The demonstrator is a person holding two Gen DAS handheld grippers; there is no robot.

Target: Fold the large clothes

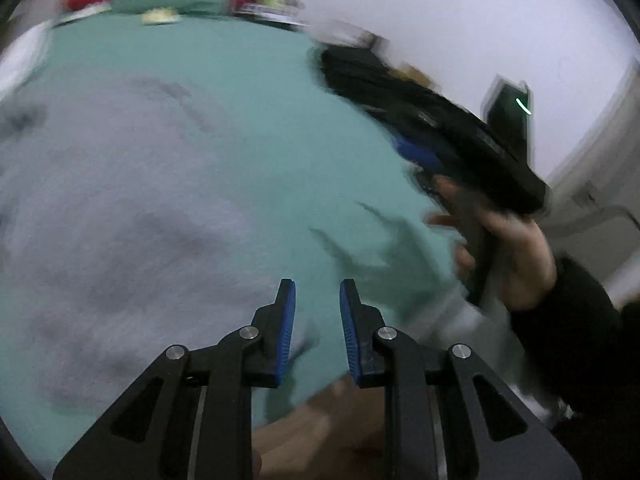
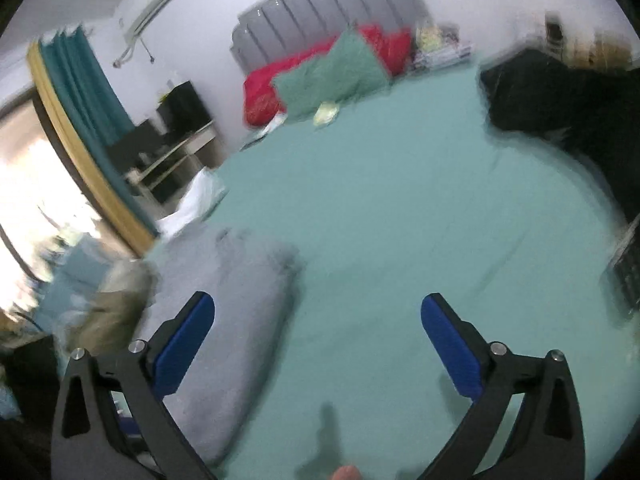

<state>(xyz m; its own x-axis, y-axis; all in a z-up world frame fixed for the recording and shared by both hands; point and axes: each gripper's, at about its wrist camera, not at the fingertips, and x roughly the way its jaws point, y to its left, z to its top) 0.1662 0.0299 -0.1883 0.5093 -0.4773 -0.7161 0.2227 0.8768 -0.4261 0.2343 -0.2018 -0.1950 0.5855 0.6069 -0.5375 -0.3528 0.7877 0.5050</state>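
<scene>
Item: left gripper (image 1: 317,332). We hold its blue pads narrowly apart with nothing between them, above the near edge of the bed.

Item: right gripper (image 2: 318,354). Jaws spread wide, empty, over bare teal bedsheet (image 2: 400,208); the left view shows the hand (image 1: 504,248) gripping its handle.

Item: grey garment (image 2: 224,320). Lies on the sheet as a folded, rounded bundle, just left of the right gripper and ahead of the left one.

Item: black clothing pile (image 2: 560,100). Far right of the bed, well apart.

Handling, as we judge it: bring the next piece onto the open sheet and flatten before folding. Ample clear sheet mid-bed; pillows (image 2: 332,72) crowd the headboard end.
</scene>
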